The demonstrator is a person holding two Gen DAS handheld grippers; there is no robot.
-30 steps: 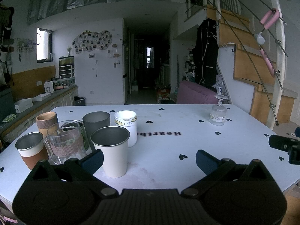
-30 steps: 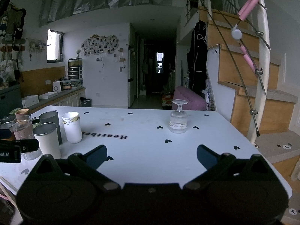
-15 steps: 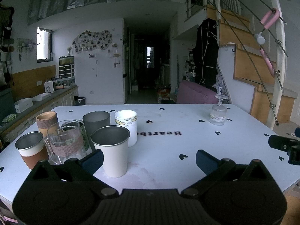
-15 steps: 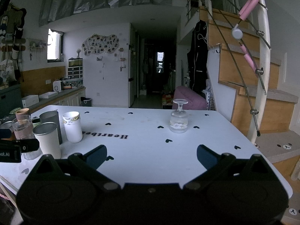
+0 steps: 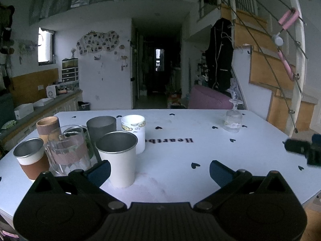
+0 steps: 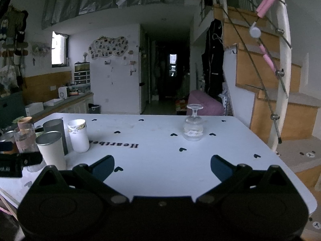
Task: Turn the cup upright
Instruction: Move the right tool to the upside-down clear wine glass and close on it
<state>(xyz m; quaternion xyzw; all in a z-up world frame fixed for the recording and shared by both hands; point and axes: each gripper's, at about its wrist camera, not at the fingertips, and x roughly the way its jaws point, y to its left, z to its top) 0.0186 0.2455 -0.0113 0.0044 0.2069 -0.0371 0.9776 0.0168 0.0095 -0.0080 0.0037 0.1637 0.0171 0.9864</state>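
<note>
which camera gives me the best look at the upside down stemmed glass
The right wrist view. The glass stands there near the middle of the picture, large and unblocked, bowl down on the table with its foot on top. In the left wrist view the same glass is smaller and off toward the right.

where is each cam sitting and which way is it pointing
Left wrist: sits on the left gripper, looking across the table at upright cups; its open fingers show.
Right wrist: sits on the right gripper, facing the upside-down stemmed glass; its open fingers show.
Shared: the glass, white steel cup, and each other's gripper at the frame edge.
</note>
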